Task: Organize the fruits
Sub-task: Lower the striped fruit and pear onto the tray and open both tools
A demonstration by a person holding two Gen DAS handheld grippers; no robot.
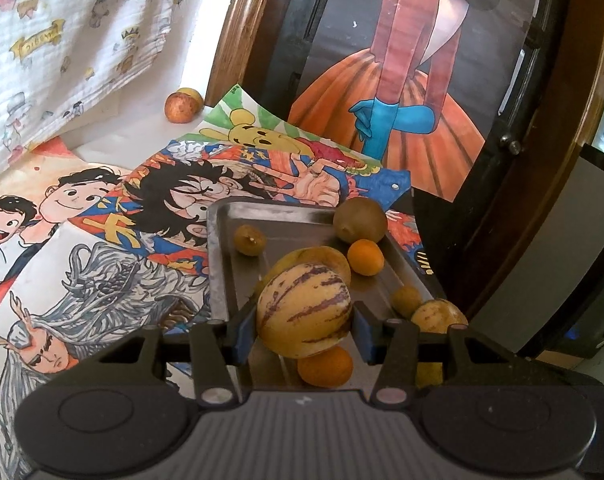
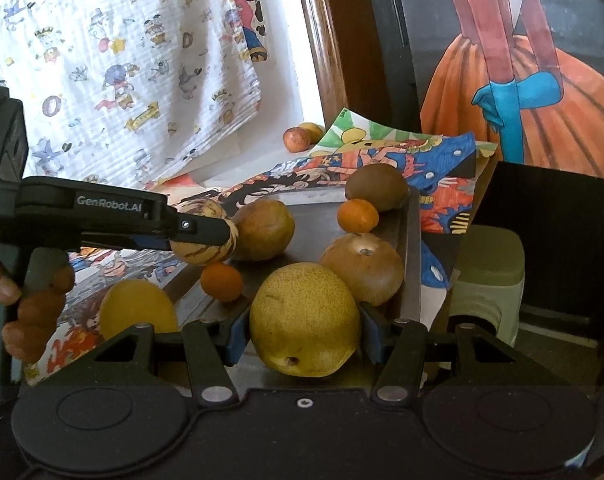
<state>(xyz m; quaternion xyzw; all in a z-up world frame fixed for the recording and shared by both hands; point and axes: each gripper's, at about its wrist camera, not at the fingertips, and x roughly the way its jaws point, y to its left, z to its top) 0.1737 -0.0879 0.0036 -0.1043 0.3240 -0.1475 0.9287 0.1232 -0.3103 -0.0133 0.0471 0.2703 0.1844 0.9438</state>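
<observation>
Nearest the left wrist camera, the left gripper point(image 1: 305, 322) is clamping a striped melon point(image 1: 304, 310) between its blue fingers point(image 1: 243, 330), holding it above the near end of the metal tray point(image 1: 217, 264). Probably it is being carried in to join the other fruit; whether it is touching anything below cannot be told. A small orange point(image 1: 325, 366) is sitting just under it, a larger tan fruit point(image 1: 326, 258) is lying just behind it.

Nearest the right wrist camera, the right gripper point(image 2: 305, 334) is gripping a yellow pear point(image 2: 305, 320) from both sides, at the tray's near edge point(image 2: 408, 280). The pear's stem end is facing the camera. Both grips are across the widest part, likely so the round fruit is not slipping out.

On the tray, far right, a kiwi point(image 1: 360, 220) is sitting beside another small orange point(image 1: 366, 257); far left, a small brown fruit point(image 1: 249, 240). In the right view a brown round fruit point(image 2: 362, 268) is touching the pear's far right side.

Still off the tray: a lemon point(image 2: 137, 308) near left, and two fruits point(image 1: 183, 105) far back by the patterned cloth point(image 1: 61, 40). The counter is covered in cartoon drawings point(image 1: 101, 216). A hand point(image 2: 33, 304) is holding the left gripper's handle.

Judgement: the tray is the collection spot, and the job is partly done.
</observation>
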